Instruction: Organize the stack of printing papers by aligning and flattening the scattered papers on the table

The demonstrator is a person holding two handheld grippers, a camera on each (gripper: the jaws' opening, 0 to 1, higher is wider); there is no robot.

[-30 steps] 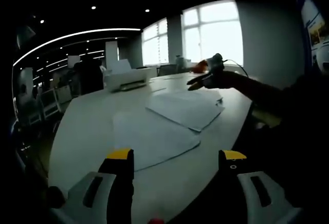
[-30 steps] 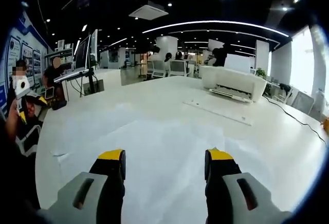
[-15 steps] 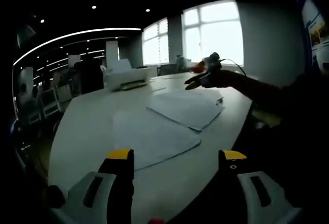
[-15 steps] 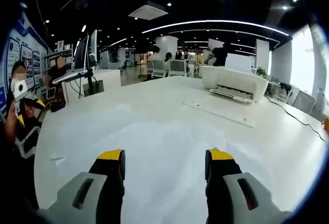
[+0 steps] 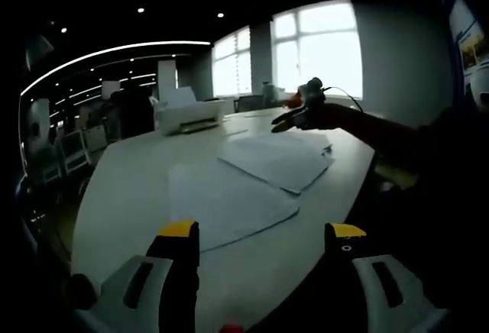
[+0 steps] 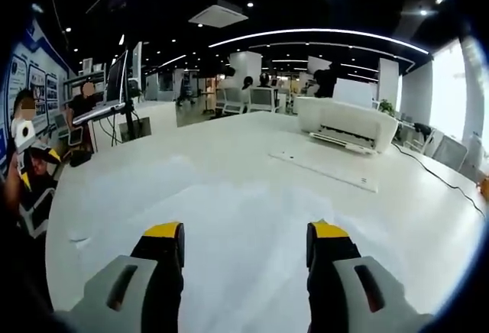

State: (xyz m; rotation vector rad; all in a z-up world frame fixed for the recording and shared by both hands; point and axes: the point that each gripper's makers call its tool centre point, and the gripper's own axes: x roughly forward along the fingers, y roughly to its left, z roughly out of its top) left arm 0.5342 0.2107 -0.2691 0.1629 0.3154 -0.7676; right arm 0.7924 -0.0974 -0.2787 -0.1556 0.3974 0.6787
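While both tools hang over the table, this is how it stands, line by line.

Step in hand: approach, by my reading; nothing is gripped and the papers look untouched.
Left gripper (image 5: 262,243): jaws spread wide, nothing between the yellow tips, held above the near edge of the table (image 5: 122,188).
Right gripper (image 6: 247,241): jaws equally wide apart and empty; in the left gripper view it shows across the table (image 5: 294,121), above the far corner of the upper sheets.
Papers (image 5: 279,161): two loose spreads, well ahead of the left fingertips (image 5: 179,231). The near sheet (image 5: 225,203) lies straight out from the left tips; the other pile sits beyond it, skewed and overlapping its far corner.
Right view: pale sheets (image 6: 229,211) lie directly beneath and ahead of the right fingertips (image 6: 327,232); touching or hovering, I cannot tell.
Printer (image 6: 348,123): far beyond the right tips, well clear of the papers.
Next move calls for: bringing the jaws down at opposite edges of the skewed pile, nudging it square onto the near sheet, then pressing flat.
Risk: a single sheet may slide or buckle under a one-sided push.
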